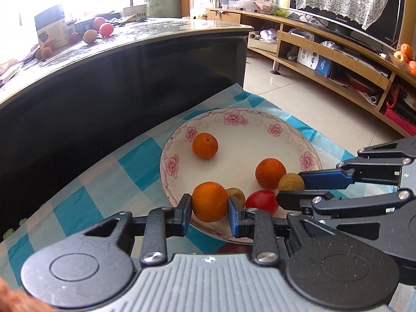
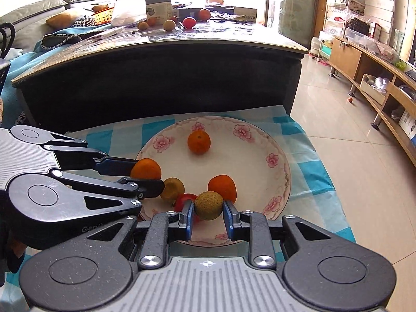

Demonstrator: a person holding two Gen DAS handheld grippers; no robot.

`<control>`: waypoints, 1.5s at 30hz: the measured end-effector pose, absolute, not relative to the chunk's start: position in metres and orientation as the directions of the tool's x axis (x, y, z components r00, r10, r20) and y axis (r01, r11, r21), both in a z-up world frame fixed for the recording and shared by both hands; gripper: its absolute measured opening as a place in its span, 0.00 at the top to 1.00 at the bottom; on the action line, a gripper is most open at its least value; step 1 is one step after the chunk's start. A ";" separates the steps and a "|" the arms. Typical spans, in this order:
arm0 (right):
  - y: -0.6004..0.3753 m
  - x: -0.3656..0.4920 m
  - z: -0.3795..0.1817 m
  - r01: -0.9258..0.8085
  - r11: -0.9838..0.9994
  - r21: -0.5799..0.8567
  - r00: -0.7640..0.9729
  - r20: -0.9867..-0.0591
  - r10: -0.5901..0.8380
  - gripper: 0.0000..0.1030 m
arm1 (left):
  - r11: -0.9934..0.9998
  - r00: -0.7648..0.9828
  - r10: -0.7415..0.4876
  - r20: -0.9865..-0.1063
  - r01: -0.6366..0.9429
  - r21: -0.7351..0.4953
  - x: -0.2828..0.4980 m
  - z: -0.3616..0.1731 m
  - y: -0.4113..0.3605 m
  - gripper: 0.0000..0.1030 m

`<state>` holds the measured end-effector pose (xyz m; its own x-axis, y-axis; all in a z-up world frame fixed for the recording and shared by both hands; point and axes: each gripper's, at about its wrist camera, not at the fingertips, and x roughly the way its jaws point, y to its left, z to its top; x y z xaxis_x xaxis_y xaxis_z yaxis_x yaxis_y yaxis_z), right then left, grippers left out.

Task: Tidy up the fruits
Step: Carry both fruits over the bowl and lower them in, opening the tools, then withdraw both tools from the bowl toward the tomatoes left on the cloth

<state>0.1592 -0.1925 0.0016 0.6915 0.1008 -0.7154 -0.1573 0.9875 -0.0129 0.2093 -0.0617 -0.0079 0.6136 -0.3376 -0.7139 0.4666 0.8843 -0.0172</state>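
Observation:
A white plate with pink flowers [image 1: 275, 130] [image 2: 273, 161] sits on a blue checked cloth [image 1: 135, 163]. My left gripper [image 1: 209, 205] is shut on an orange [image 1: 209, 200] over the plate's near rim; it also shows in the right wrist view [image 2: 145, 169]. My right gripper [image 2: 208, 212] is shut on a yellow-green fruit [image 2: 209, 205], which also shows in the left wrist view [image 1: 291, 182]. On the plate lie two oranges [image 1: 205, 145] [image 1: 270, 173], a red tomato [image 1: 261, 201] and a brownish fruit [image 1: 237, 195].
A dark table [image 2: 161, 78] stands right behind the plate, with more fruit [image 2: 189, 22] and a box [image 2: 158, 5] on top. A wooden TV cabinet [image 1: 325, 52] runs along the right. Tiled floor [image 2: 351, 169] lies to the right of the cloth.

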 end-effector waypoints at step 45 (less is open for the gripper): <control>-0.218 0.173 0.003 -0.051 0.998 0.041 0.742 -0.667 0.065 0.74 | 0.903 0.648 -0.348 -0.678 0.426 -0.056 0.225 0.004 -0.053 0.59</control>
